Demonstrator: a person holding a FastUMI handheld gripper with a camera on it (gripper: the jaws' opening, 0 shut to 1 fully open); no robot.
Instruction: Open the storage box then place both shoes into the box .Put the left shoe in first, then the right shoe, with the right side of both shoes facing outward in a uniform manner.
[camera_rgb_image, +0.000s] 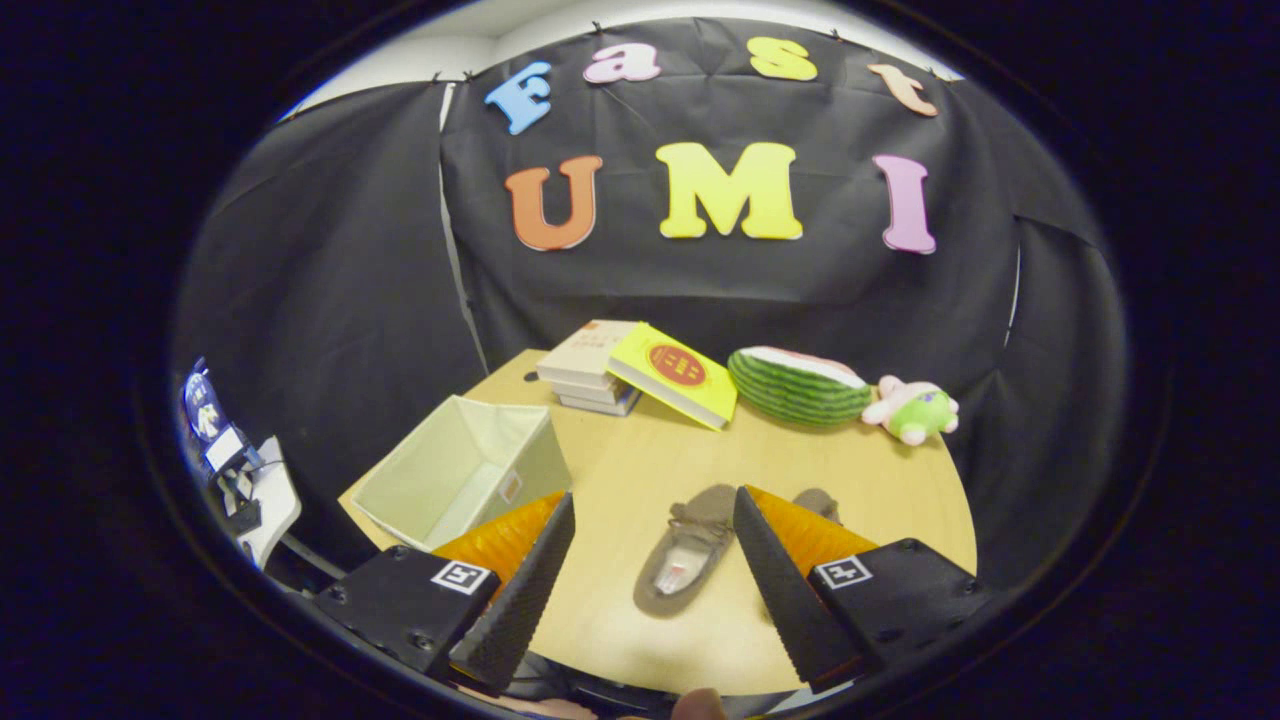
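An open, pale fabric storage box (455, 470) stands on the wooden table (650, 450), just beyond my left finger, and looks empty. A brown slipper-like shoe (685, 550) lies on the table between my fingers, toe pointing away from me. The second shoe (818, 502) is mostly hidden behind my right finger; only its far end peeks out. My gripper (655, 530) hovers above the table with its jaws wide apart and nothing held.
At the table's far side lie a stack of books (590, 375) with a yellow book (675, 375) leaning on it, a watermelon-slice toy (798, 385) and a pink-green plush toy (915, 410). Some equipment (225, 450) stands off the table beside the box.
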